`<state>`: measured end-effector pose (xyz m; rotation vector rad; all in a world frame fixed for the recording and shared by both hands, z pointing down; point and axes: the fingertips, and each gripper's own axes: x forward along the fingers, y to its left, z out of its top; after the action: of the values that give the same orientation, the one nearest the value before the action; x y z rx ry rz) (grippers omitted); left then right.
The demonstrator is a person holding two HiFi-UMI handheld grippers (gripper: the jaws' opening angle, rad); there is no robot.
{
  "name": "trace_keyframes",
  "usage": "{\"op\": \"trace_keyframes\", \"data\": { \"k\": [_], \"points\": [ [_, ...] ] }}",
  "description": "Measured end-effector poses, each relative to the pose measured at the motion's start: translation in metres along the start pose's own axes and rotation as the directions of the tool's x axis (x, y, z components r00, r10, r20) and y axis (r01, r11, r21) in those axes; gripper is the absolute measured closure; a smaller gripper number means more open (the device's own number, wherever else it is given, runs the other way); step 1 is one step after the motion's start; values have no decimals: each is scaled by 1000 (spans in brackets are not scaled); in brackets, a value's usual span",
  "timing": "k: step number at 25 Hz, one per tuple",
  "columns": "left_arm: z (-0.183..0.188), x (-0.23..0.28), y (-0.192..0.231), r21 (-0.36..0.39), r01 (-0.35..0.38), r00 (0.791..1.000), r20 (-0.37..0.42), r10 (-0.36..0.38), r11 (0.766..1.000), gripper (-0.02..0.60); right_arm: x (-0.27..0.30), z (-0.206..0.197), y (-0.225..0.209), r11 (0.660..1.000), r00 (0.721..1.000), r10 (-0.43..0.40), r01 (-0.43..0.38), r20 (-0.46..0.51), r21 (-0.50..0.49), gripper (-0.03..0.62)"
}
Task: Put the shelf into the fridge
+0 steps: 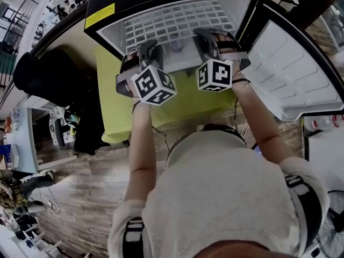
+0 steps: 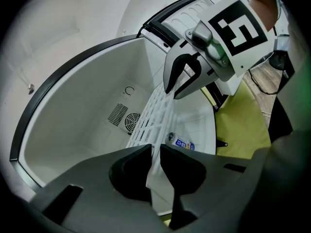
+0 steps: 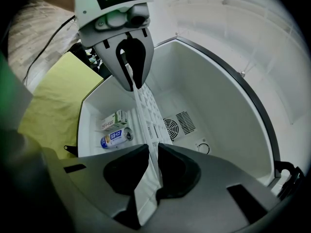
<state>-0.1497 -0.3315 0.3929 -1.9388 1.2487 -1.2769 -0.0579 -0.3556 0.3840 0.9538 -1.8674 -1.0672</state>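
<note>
A white grid shelf (image 1: 177, 20) lies level, partly inside the open black fridge (image 1: 107, 34). Both grippers hold its front edge. My left gripper (image 1: 148, 47) is shut on the left part of that edge, and in the left gripper view the shelf (image 2: 155, 110) runs edge-on from between the jaws of the left gripper (image 2: 155, 150) into the white cavity. My right gripper (image 1: 204, 37) is shut on the right part; in the right gripper view the right gripper (image 3: 153, 149) clamps the shelf (image 3: 146, 110) the same way. Each gripper view shows the other gripper, right (image 2: 182, 79) and left (image 3: 130, 67), pinching the shelf.
A can (image 3: 115, 137) and a small carton (image 3: 112, 119) lie on the fridge floor below the shelf. A fan vent (image 3: 171, 126) sits in the back wall. The fridge door (image 1: 290, 74) stands open at the right. A yellow-green surface (image 1: 115, 101) lies under the fridge.
</note>
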Motion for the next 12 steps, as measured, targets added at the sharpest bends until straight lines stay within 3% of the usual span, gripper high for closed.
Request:
{"op": "trace_keyframes", "data": {
  "k": [12],
  "points": [
    [-1,14,9,1,-4,1000,-11,4,1000,515,15,-2,-6,1000,1000,-2,2,-4,8,521]
  ]
}}
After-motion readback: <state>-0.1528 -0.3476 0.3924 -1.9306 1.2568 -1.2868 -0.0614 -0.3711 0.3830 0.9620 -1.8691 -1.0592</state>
